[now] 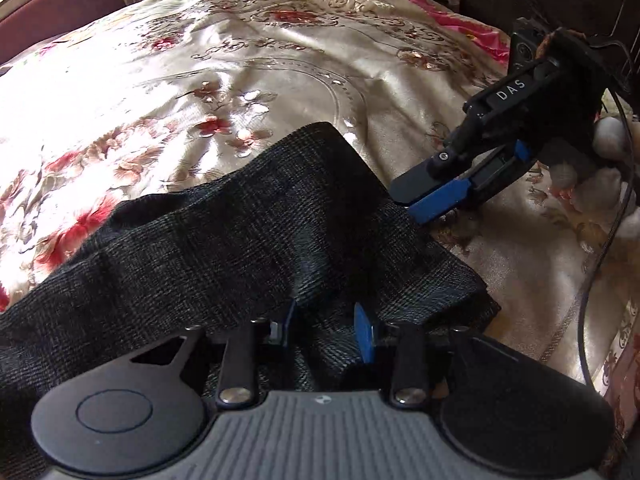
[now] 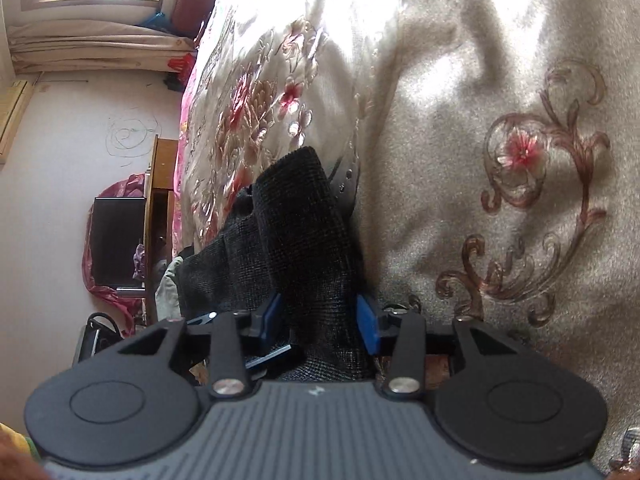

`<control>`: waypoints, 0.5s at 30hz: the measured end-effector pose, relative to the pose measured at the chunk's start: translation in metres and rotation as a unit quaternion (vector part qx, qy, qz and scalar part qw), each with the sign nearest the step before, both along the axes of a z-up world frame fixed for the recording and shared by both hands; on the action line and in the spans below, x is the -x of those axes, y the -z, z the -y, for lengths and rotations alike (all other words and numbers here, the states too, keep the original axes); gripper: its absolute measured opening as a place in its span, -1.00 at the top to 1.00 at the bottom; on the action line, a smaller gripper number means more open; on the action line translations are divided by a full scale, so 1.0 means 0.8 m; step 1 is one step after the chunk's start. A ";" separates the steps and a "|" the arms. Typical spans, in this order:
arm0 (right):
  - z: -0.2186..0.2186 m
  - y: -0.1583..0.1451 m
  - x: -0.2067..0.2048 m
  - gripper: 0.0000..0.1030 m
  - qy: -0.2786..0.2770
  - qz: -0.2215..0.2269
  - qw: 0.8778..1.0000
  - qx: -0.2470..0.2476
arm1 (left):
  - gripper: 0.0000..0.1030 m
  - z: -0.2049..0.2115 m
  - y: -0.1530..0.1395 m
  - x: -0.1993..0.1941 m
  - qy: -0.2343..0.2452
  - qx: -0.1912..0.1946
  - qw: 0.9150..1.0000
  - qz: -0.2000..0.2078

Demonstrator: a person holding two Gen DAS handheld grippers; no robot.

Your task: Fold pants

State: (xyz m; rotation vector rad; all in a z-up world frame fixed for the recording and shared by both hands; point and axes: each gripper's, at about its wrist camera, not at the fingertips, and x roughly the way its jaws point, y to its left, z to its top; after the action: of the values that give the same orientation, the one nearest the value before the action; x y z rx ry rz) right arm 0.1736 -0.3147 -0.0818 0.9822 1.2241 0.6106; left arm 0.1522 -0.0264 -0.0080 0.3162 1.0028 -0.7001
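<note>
left claw (image 1: 326,330) parted, right claw (image 2: 320,322) parted

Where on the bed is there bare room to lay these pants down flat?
The floral bedspread lies bare beyond the dark pants, up to its pink border, and past the right tool. It is crowded near the camera, where both tools bunch the fabric.
</note>
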 end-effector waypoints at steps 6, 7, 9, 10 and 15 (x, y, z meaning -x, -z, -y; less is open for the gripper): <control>-0.008 -0.001 -0.002 0.29 0.004 0.012 1.000 0.007 | 0.05 -0.008 -0.003 -0.007 -0.019 0.003 1.000 0.004; -0.003 -0.008 0.006 0.32 0.008 0.019 1.000 -0.012 | 0.05 -0.008 -0.003 -0.006 -0.016 0.002 1.000 0.007; 0.003 -0.014 0.014 0.35 0.021 0.015 0.998 -0.058 | 0.04 -0.013 0.000 -0.003 -0.014 0.000 1.000 0.005; 0.000 -0.016 0.014 0.35 0.016 0.020 0.998 -0.061 | 0.04 -0.015 0.001 -0.002 -0.014 0.000 1.000 0.004; -0.044 0.005 -0.019 0.54 -0.048 0.042 0.997 0.031 | 0.02 -0.011 0.003 -0.003 -0.013 -0.003 1.000 0.007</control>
State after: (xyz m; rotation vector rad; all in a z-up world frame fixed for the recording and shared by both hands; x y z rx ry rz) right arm 0.1891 -0.2792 -0.0857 0.8414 1.2134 0.6779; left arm 0.1549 -0.0174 -0.0105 0.3122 0.9947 -0.6720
